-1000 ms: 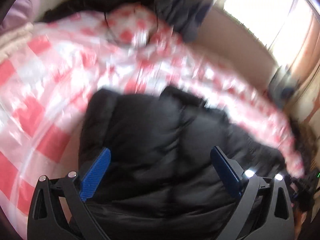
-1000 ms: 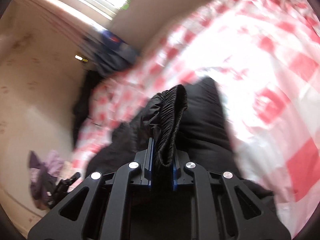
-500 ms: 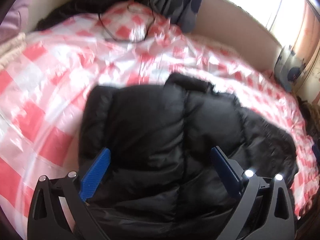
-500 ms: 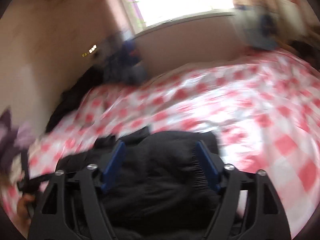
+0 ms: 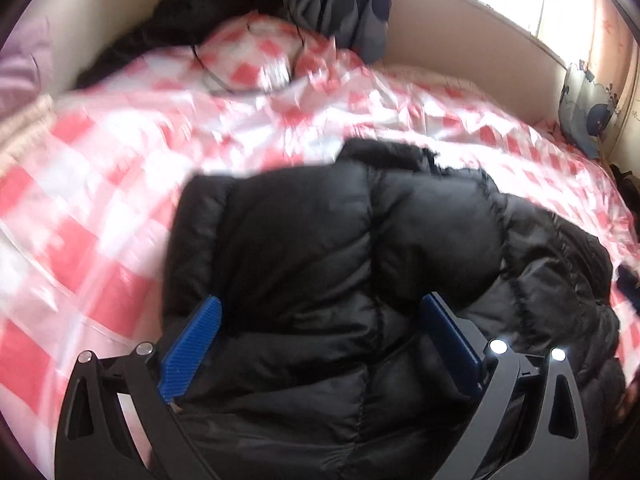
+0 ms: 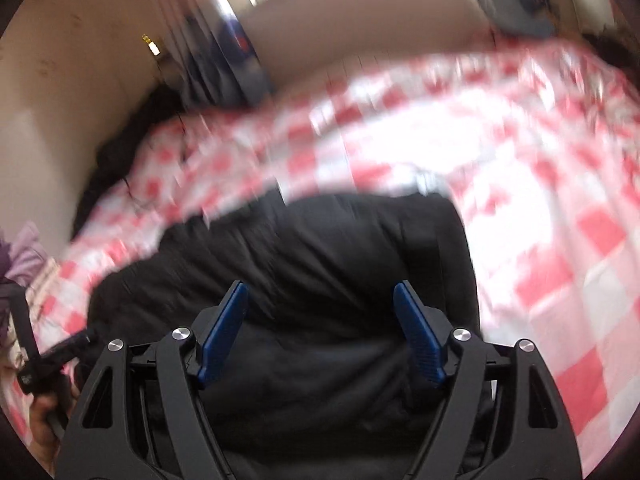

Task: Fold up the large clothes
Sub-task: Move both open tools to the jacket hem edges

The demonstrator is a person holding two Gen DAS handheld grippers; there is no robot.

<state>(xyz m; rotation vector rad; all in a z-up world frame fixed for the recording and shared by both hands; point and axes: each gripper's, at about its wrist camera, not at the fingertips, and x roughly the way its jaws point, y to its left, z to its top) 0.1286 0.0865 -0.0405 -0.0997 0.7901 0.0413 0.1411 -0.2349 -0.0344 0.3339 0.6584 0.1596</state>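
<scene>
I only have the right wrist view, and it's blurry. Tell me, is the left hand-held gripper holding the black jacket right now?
Observer: No. In the left wrist view the left hand-held gripper is open, its blue fingers spread over the black jacket with nothing between them.
Operator: Is the jacket lying flat?
Observer: It looks partly folded: a puffy panel lies on top, and a looser part spreads toward the right of that view.
Operator: Anything else on the bed?
Observer: A thin dark cord lies on the checked cover near the far wall, beside dark clothing.
</scene>
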